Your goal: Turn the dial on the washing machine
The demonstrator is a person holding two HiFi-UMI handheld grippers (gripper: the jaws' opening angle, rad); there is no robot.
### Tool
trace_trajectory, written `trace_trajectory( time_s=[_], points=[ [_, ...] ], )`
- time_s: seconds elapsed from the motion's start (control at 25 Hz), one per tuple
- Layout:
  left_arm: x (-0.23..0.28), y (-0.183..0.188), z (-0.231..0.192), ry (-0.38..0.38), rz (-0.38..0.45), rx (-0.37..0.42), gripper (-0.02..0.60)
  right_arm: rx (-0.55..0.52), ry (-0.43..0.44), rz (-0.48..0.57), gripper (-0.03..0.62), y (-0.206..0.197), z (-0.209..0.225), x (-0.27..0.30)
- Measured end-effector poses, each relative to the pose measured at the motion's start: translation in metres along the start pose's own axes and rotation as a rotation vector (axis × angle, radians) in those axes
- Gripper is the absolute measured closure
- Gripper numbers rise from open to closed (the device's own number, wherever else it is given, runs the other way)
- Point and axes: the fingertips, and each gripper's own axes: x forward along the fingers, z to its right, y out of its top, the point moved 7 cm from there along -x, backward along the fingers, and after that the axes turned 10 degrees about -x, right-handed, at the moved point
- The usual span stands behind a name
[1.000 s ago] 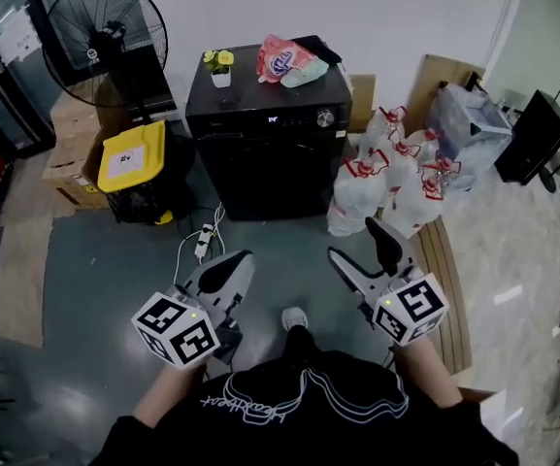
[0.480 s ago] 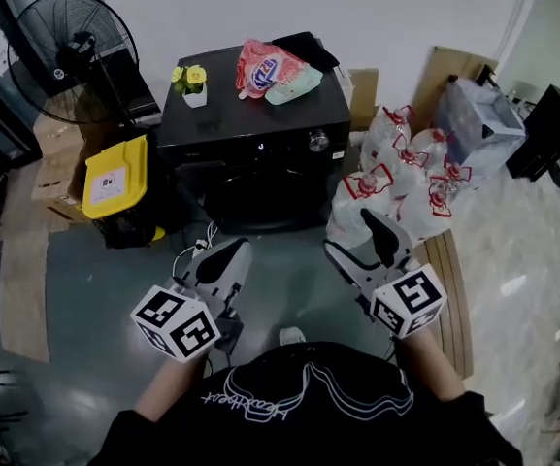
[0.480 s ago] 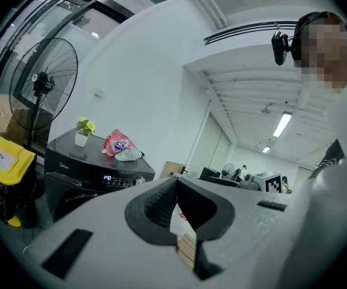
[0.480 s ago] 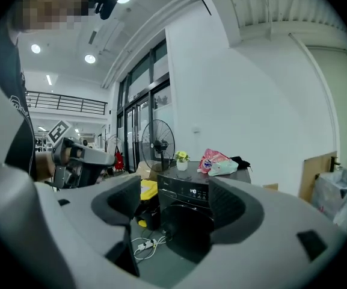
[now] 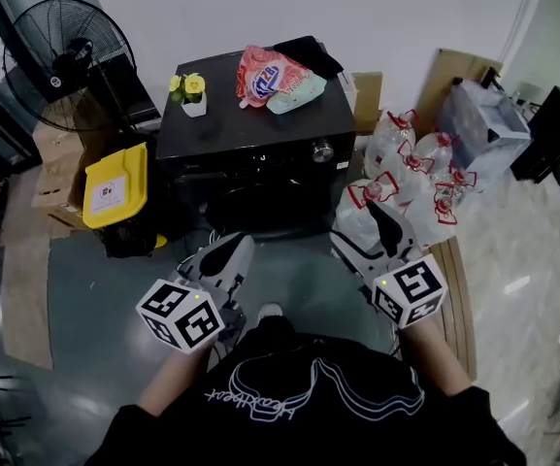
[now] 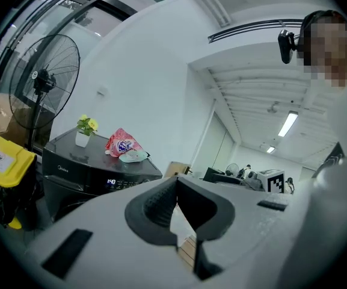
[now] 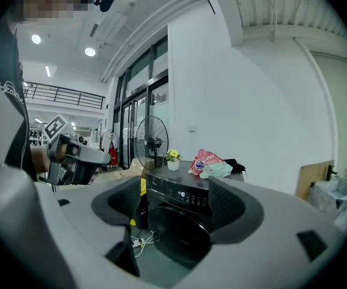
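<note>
The black front-loading washing machine (image 5: 250, 149) stands ahead of me, with its silver dial (image 5: 322, 149) at the right end of the control panel. Both grippers hang in the air well short of the machine. My left gripper (image 5: 223, 256) has its jaws together with nothing between them. My right gripper (image 5: 371, 233) is open and empty, lower right of the dial. In the left gripper view the machine (image 6: 83, 173) shows at the left beyond the left gripper (image 6: 176, 188). The right gripper (image 7: 170, 203) frames the machine's door (image 7: 179, 233) between its pads; the dial does not show there.
A flower pot (image 5: 192, 93), a red pouch (image 5: 268, 76) and a dark cloth lie on the machine's top. A standing fan (image 5: 66, 61) and a yellow-lidded bin (image 5: 115, 184) are to the left. Several white bags (image 5: 406, 178) crowd the right side, beside a wooden pallet (image 5: 454, 289).
The machine has come closer and larger in the head view. Both grippers have shifted slightly forward with me; their jaws have not changed.
</note>
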Motion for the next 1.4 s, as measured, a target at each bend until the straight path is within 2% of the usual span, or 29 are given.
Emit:
trace_trajectory(
  time_s=[0.28,0.52,0.76,1.0,1.4],
  points=[
    [0.021,0.01,-0.025,0.0,-0.012,0.007,0.577,-0.026,-0.05,-0.051,0.264,-0.014,0.016,0.032],
    [0.052,0.02,-0.062,0.017,-0.032,0.012,0.577,-0.049,-0.129,-0.11,0.264,-0.031,0.043,0.075],
    [0.077,0.027,-0.099,0.032,-0.055,-0.005,0.577,-0.056,-0.157,-0.161,0.266,-0.05,0.066,0.123],
    [0.099,0.03,-0.134,0.055,-0.073,-0.041,0.577,-0.083,-0.187,-0.229,0.266,-0.077,0.086,0.167],
    [0.122,0.03,-0.169,0.106,-0.11,-0.07,0.577,-0.12,-0.24,-0.328,0.284,-0.138,0.109,0.226]
  ],
)
